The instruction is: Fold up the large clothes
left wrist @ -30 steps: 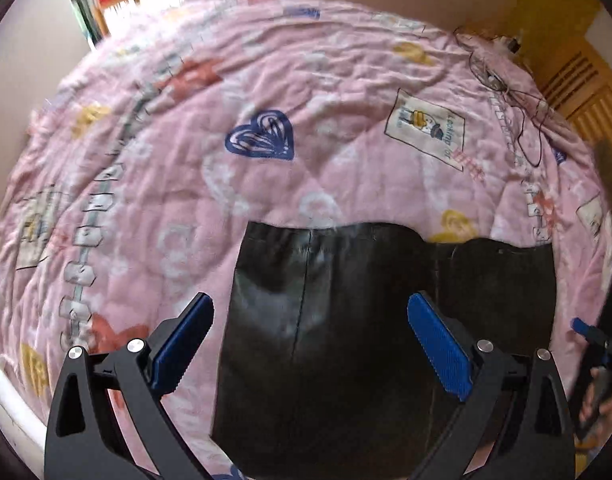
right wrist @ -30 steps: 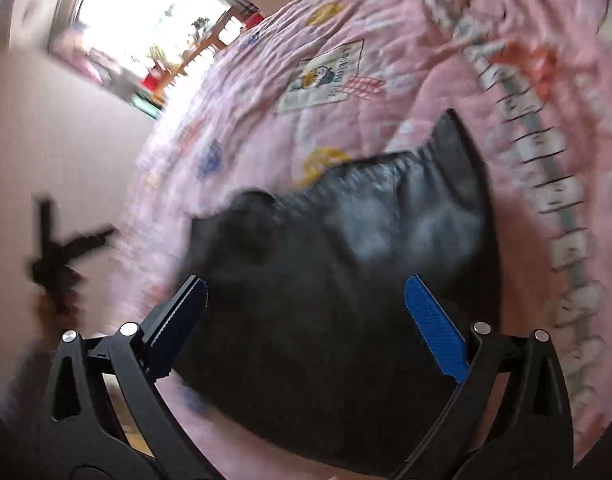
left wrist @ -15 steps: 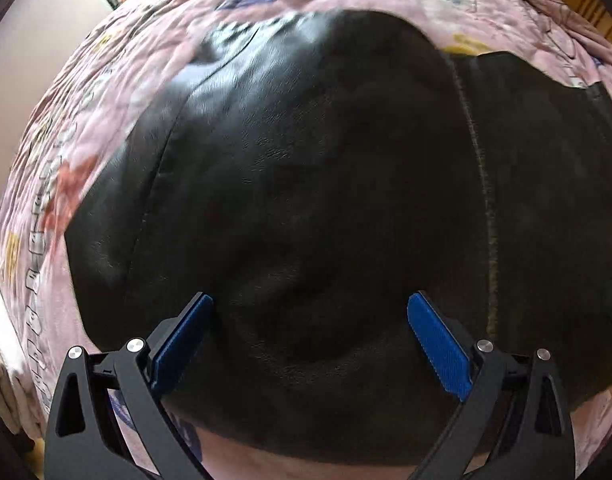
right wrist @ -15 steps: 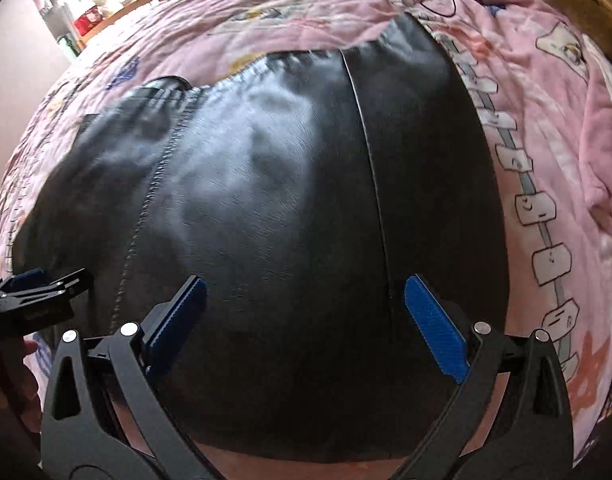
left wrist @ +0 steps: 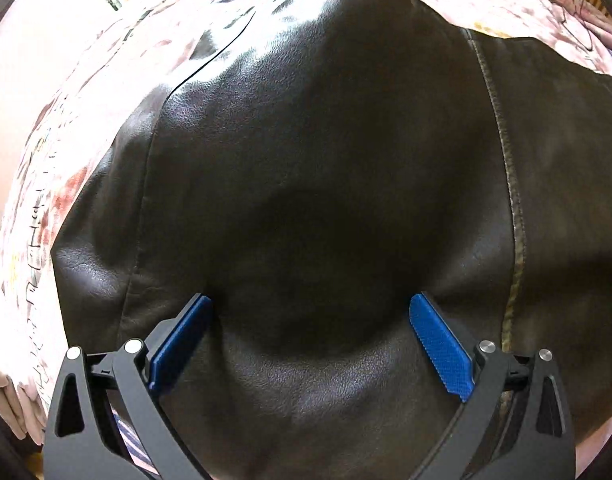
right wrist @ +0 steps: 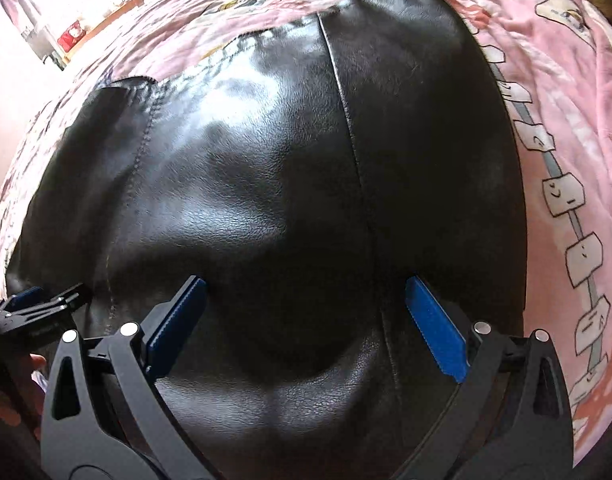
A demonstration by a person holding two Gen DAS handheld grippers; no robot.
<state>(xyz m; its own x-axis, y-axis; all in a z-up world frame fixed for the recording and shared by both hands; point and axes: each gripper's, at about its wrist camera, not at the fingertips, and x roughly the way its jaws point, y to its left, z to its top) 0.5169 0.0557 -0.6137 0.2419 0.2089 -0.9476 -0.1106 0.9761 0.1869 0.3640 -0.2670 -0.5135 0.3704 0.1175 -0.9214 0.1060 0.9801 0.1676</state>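
Note:
A black leather garment lies spread on a pink printed quilt and fills most of both views; it also shows in the right wrist view. My left gripper is open, its blue pads pressed down onto the leather, which dents between them. My right gripper is open too and presses the leather the same way, near a seam. The left gripper's tip shows at the left edge of the right wrist view.
The pink quilt shows to the right of the garment with a band of white squares. A window sill with small objects lies at the far end. A dark cable rests on the quilt at the back right.
Both grippers have come down from above the bed close onto the garment and now press into the leather. The jaws have stayed open.

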